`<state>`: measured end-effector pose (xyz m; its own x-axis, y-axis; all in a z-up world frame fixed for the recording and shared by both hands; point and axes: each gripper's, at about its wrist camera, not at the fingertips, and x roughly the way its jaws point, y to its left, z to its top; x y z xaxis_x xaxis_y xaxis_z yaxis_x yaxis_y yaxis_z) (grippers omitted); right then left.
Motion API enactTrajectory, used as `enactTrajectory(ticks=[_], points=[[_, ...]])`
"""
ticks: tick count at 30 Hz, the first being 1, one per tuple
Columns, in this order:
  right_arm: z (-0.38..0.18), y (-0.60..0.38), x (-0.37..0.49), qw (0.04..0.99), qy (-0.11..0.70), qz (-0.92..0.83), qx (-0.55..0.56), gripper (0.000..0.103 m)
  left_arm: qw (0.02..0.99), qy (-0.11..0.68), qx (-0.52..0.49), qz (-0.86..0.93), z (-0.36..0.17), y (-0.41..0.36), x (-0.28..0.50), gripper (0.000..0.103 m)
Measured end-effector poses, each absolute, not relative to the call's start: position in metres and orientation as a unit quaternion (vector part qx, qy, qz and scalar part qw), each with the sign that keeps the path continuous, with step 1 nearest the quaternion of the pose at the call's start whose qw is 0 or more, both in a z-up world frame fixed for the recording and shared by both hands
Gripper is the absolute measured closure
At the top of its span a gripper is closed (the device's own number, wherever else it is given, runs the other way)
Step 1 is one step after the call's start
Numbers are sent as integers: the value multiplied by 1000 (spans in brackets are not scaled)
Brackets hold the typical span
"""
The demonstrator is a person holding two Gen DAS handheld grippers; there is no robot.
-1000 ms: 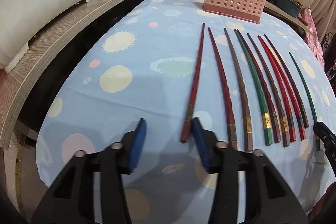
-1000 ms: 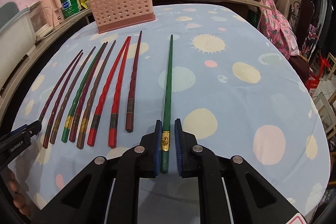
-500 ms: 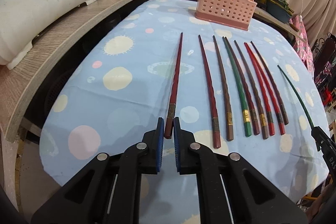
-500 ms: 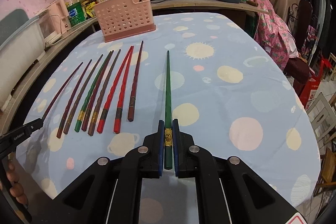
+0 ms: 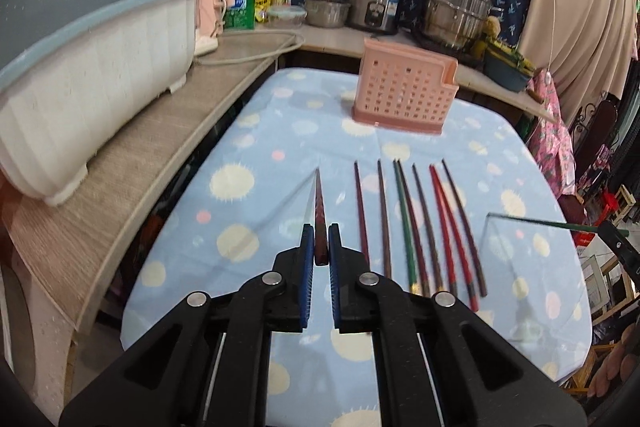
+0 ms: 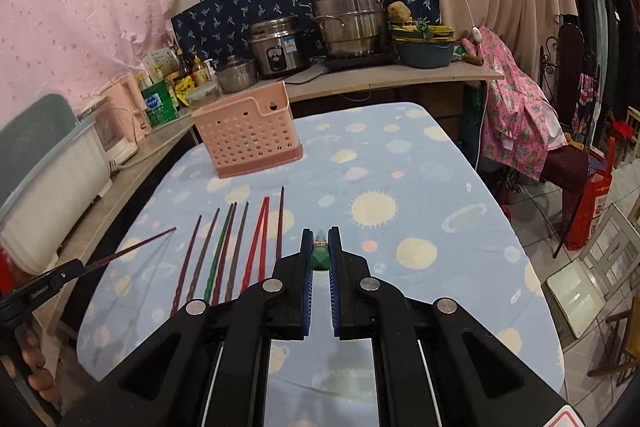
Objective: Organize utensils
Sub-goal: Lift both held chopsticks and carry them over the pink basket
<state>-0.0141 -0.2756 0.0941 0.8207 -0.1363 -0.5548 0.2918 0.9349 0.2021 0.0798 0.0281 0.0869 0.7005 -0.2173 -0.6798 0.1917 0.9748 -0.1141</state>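
Dark red chopstick (image 5: pixel 319 215) sat pinched by its butt in my left hand-held gripper (image 5: pixel 319 247), tip running forward and clear of the table (image 5: pixel 280 115). Green chopstick (image 6: pixel 321 255) likewise clamped between the pads of my right hand-held gripper (image 6: pixel 320 251); from that camera I saw it nearly end-on, so how deep the pads had it I could not tell. In the left view its shaft stuck out sideways well off to the right.

Seven chopsticks (image 5: pixel 420 227) lay in a row on the cloth just right of my left gripper's tips. Pink holder (image 5: pixel 404 95) stood upright farther ahead, past the row, near the table's far end.

Risks as I judged them:
- Each stick was held only at one end; a long lever, so a quick swing could pivot it in the pads or drop it.
- The two tips pointed on different lines and could cross or knock on the way to the holder.
- A low carry could rake the row.
- A tip could catch a holder wall perforation instead of the open top.
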Motion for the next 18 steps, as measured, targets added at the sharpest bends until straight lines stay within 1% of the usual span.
enactTrajectory(ticks=[11,18], points=[[149,-292,33,957,234,-97,139,96,934,335,-26,-120,145,18,142,96],[185,-300,71,965,205,-79,142,96,944,299,-33,-135,191,7,174,96]])
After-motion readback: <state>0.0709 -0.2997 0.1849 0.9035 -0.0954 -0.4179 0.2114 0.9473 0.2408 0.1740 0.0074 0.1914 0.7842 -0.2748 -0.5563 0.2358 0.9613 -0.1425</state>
